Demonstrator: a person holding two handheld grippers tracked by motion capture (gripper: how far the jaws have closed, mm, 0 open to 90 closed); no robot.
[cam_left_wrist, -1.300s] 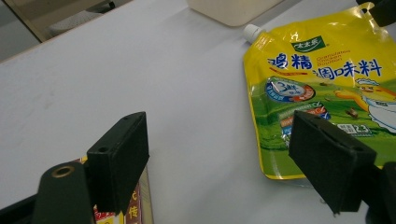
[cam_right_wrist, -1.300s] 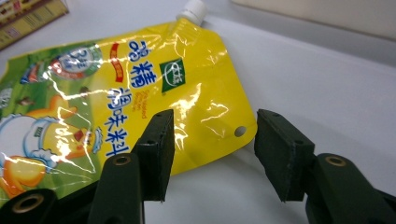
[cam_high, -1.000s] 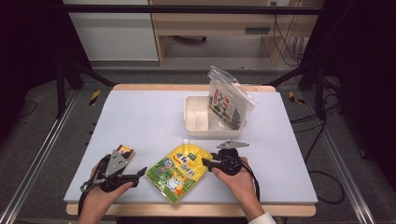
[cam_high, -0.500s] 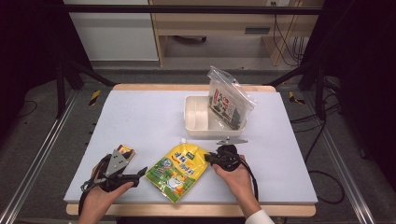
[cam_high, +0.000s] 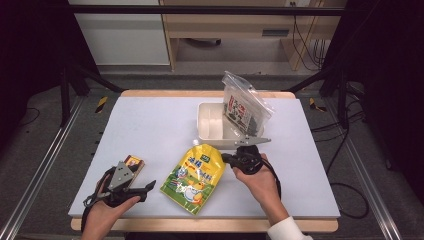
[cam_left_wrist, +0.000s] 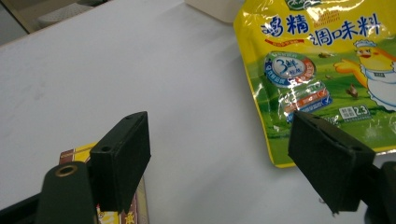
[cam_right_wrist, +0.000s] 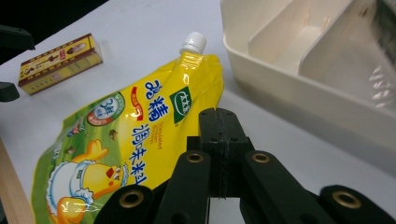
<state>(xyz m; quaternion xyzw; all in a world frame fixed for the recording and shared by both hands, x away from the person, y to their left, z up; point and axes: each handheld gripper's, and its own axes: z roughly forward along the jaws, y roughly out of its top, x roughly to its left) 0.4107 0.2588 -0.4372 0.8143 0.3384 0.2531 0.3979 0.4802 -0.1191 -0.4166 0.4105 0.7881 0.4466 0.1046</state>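
Observation:
A yellow spouted seasoning pouch (cam_high: 195, 177) with a white cap lies at the table's front middle. My right gripper (cam_high: 225, 159) is at its right edge; the jaws have just been closing and now stand pressed together (cam_right_wrist: 219, 121), with the edge of the pouch (cam_right_wrist: 130, 135) apparently pinched between them. My left gripper (cam_high: 149, 190) rests at the front left, open, with nothing but bare table between its jaws (cam_left_wrist: 219, 168). The pouch (cam_left_wrist: 327, 70) lies just beyond its right jaw. A small yellow-brown box (cam_high: 134, 163) sits beside the left gripper, partly under its left jaw (cam_left_wrist: 74, 154).
A white divided tray (cam_high: 210, 127) stands behind the pouch, close to the right gripper, its wall (cam_right_wrist: 280, 79) near. A clear zip bag (cam_high: 245, 107) of dark contents leans in the tray's right part. The small box (cam_right_wrist: 60, 63) lies far left. The wooden table edge is near my hands.
The right gripper has closed at the pouch's right edge and risen slightly, shifting a little toward the tray. The left gripper has stayed put.

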